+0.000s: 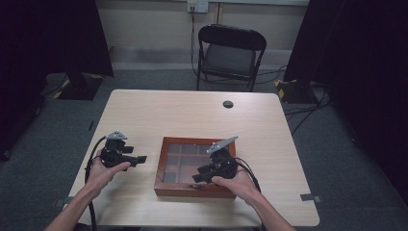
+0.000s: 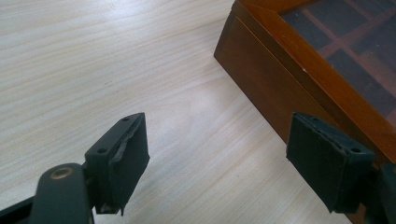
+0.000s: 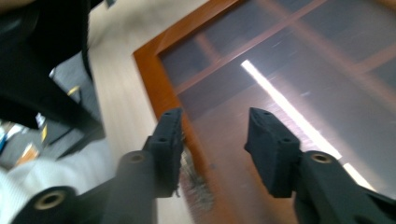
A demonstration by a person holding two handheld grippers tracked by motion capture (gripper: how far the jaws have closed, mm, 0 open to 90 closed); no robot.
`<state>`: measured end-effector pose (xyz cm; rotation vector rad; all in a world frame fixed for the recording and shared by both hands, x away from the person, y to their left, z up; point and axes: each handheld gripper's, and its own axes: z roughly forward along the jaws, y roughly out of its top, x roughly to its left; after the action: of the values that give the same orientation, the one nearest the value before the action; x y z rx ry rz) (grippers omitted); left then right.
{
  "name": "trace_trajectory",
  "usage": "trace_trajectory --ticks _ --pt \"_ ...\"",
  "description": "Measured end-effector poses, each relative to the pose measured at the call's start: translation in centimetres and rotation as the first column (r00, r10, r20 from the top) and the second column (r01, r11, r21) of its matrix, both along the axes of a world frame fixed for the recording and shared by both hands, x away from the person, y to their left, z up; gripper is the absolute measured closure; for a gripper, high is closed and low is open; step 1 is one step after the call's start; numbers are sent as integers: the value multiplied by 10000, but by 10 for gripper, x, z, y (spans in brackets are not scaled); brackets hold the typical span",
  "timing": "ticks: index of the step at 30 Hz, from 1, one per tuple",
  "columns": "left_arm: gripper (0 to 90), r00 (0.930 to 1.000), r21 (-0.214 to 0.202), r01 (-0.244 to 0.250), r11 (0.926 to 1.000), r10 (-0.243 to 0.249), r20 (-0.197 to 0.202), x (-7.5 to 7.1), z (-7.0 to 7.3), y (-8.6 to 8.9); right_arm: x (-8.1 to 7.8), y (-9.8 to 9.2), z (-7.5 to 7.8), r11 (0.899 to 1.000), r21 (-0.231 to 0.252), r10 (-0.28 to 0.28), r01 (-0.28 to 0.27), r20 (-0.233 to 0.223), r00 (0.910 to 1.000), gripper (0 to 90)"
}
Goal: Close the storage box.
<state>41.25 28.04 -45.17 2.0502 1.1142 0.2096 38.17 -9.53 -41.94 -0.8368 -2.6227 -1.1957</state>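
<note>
A brown wooden box (image 1: 192,190) with a glass lid over a grid of compartments lies on the near middle of the table. My left gripper (image 1: 141,159) hovers just left of it, open, with bare tabletop between its jaws in the left gripper view (image 2: 219,135); the box's side wall (image 2: 266,88) is to their right. My right gripper (image 1: 198,176) is over the box's front right part. In the right gripper view its jaws (image 3: 215,126) stand apart above the lid's wooden frame (image 3: 149,70) and glass, with nothing between them. That view is blurred.
The light wooden table (image 1: 192,115) has a dark round cable hole (image 1: 228,104) near its far edge. Behind it stands a black folding chair (image 1: 231,53). Dark curtains hang on both sides, and cables lie on the floor at the right.
</note>
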Motion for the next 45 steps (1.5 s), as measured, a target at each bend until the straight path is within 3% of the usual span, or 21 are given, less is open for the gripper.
trace_trajectory --ticks 5,11,15,20,21,23,24,25,26,27,31,32,33,35,36,37,38,40,42,43,45 --pt "205 10000 -11 -4 10000 4 -22 0 0 0 5 -9 5 9966 188 -808 806 148 9966 460" --pt "205 10000 -37 -60 10000 60 -41 0 1 1 10 -27 15 9827 488 -1805 1787 350 9830 412" --pt "205 9999 -19 -120 9999 119 -50 -1 1 2 11 -42 22 9672 845 -2439 2396 451 9687 409" --pt "205 9996 40 -242 9997 243 -157 0 0 6 12 -69 25 9378 749 -3448 3389 905 9343 336" --pt "205 9996 40 -242 9997 243 -157 0 0 6 12 -69 25 9378 749 -3448 3389 905 9343 336" --pt "206 9990 96 -373 9993 375 -233 0 -1 7 14 -83 22 9162 707 -3997 3945 885 9124 291" --pt "206 9988 209 -415 9989 421 -261 1 -3 9 16 -97 18 8915 582 -4529 4493 850 8875 256" --pt "206 9988 209 -415 9989 421 -261 1 -3 9 16 -97 18 8915 582 -4529 4493 850 8875 256" --pt "206 9985 283 -440 9986 449 -309 2 -4 10 16 -105 15 8785 486 -4777 4753 846 8744 221" --pt "205 9979 351 -502 9981 516 -401 4 -6 11 16 -118 9 8535 103 -5196 5209 907 8496 189" --pt "206 9982 637 -511 9967 530 -276 4 -5 14 15 -138 -2 8232 -380 -5612 5665 973 8219 157" --pt "205 9984 725 -487 9962 507 -250 4 -6 15 12 -152 -10 7963 -584 -5916 6021 1323 7953 230" --pt "205 9983 890 -504 9948 529 -260 4 -6 17 12 -152 -10 7963 -584 -5916 6021 1323 7953 230" --pt "205 9970 1134 -616 9916 665 -395 4 -10 21 11 -167 -21 7698 -840 -6227 6328 1191 7733 172" --pt "204 9944 1351 -903 9867 967 -420 4 -13 25 12 -177 -32 7392 -1299 -6483 6608 1283 7505 162" --pt "203 9919 1315 -1095 9852 1168 -491 5 -15 26 12 -180 -37 7206 -1597 -6608 6747 1368 7380 156" --pt "203 9919 1315 -1095 9852 1168 -491 5 -15 26 12 -180 -37 7206 -1597 -6608 6747 1368 7380 156" --pt "202 9901 1642 -1205 9790 1306 -521 6 -21 24 15 -183 -50 6584 -2575 -6960 7073 1496 7023 156" --pt "201 9910 1772 -1126 9777 1235 -520 6 -23 22 15 -181 -56 6502 -2790 -7065 7066 1200 6975 150" --pt "201 9934 2020 -929 9750 1046 -479 4 -27 19 14 -178 -58 6422 -2827 -7088 7125 1347 6924 147" --pt "183 9938 2122 -850 9735 981 -517 3 -30 18 14 -176 -59 6411 -2905 -7005 7103 1566 6963 146"
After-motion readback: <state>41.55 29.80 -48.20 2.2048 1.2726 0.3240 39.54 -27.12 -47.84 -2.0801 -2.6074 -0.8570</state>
